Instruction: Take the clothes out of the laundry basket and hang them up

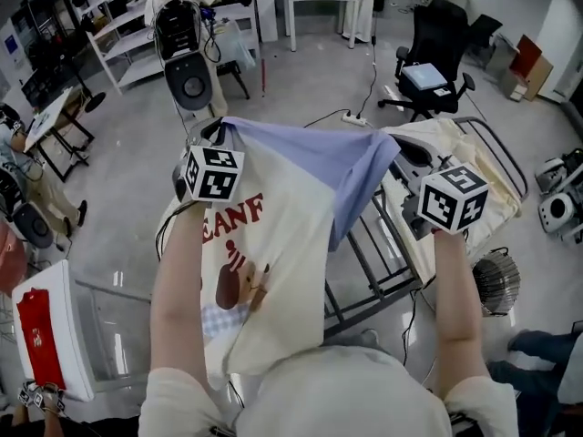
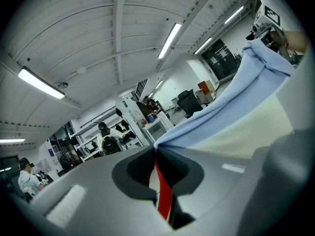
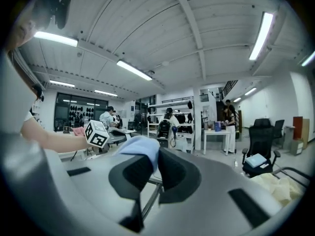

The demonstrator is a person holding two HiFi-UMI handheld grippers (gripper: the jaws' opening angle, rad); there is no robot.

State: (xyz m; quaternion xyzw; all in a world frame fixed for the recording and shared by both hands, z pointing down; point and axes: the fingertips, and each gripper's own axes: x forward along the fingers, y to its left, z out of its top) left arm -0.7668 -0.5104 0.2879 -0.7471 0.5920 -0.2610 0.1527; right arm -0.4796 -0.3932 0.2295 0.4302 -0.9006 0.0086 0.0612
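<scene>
- Nearest the head camera are the person's two forearms, reaching forward with a claw in each hand. The left claw (image 1: 217, 139) and right claw (image 1: 412, 167) hold a cream T-shirt (image 1: 273, 235) up by its top edge, stretched between them.
- The T-shirt has a red print and a blue panel (image 1: 337, 167). It hangs in the air over the near end of a metal drying rack (image 1: 383, 276), which already carries a cream cloth (image 1: 478, 157). I cannot pick out the laundry basket with any certainty.
- Left gripper view: the jaws are pressed together with almost no gap. They pinch the T-shirt's edge, with a red strip (image 2: 164, 195) caught between them, and blue fabric runs off toward the other claw.
- Right gripper view: the jaws are likewise nearly closed, biting a small blue fold (image 3: 142, 149). Only a little cloth sits in the bite.
- Risk, as I judge it: each grip is a thin pinch on an edge, so a tug or fast swing could pull the fold out and drop one side.
- The slack lower half hangs low and could snag on the rack bars or drag the cream cloth off.
- Pulling the claws further apart would strain the fabric where it is pinched.
</scene>
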